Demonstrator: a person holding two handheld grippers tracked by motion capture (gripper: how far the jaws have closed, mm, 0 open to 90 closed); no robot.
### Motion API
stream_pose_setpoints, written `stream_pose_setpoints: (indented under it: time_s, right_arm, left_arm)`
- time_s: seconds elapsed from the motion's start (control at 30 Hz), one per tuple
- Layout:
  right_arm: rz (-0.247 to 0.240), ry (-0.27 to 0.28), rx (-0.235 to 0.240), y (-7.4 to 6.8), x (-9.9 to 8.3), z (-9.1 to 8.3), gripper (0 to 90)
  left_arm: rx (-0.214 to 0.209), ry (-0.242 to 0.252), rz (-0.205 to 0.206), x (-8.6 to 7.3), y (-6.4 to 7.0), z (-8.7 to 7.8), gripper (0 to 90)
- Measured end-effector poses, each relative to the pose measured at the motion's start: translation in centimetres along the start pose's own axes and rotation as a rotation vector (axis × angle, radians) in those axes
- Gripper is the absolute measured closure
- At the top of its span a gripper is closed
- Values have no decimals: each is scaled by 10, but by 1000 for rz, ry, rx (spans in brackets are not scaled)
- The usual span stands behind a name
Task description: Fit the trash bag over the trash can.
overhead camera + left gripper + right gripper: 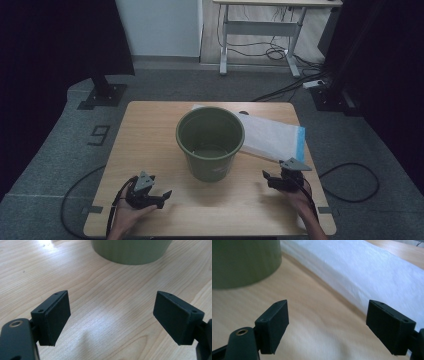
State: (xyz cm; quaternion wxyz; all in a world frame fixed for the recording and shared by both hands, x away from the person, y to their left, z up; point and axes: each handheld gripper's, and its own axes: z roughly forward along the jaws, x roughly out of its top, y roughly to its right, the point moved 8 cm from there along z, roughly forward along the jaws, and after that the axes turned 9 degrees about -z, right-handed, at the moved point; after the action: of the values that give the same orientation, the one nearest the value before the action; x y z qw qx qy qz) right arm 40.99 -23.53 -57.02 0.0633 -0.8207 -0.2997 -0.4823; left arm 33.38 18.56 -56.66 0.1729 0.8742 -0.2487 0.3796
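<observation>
1. Bucket (pixel 210 142) stands upright mid-tabletop (pixel 150 125), mouth up and empty, likely ready for lining; the bag (pixel 272 136) lies flat just behind it on the right.
2. Left hand-held gripper (pixel 161 196) rests near the front edge, jaws wide apart, holding nothing.
3. Right hand-held gripper (pixel 268 176) sits just short of the bag, jaws spread, nothing held, aimed at its near edge.

Left tool (pixel 161 196) and right tool (pixel 270 176) both held low, jaws spread.
</observation>
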Motion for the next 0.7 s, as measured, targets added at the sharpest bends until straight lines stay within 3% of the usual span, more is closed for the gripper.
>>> stream_pose_setpoints:
  time_s: [0.17, 0.27, 0.37, 0.4, 0.53, 0.7]
  right_arm:
    - [-29, -15, 35, -1, 23, 19, 176]
    - [-43, -24, 66, 1, 41, 41, 177]
    - [-49, -41, 80, 2, 45, 54, 180]
    - [-50, -69, 77, 4, 45, 68, 181]
    - [-29, -75, 79, 3, 46, 83, 193]
    - [-52, -84, 75, -1, 53, 94, 214]
  left_arm:
    - [-1, -5, 0, -1, 0, 0, 140]
    - [-2, -5, -1, -2, 0, 1, 140]
    - [-12, 17, 9, -1, 2, -1, 143]
    - [-21, 24, 18, -1, 4, 0, 143]
    - [-28, 23, 29, 0, 7, 1, 143]
    - [-44, 15, 32, -1, 11, 4, 143]
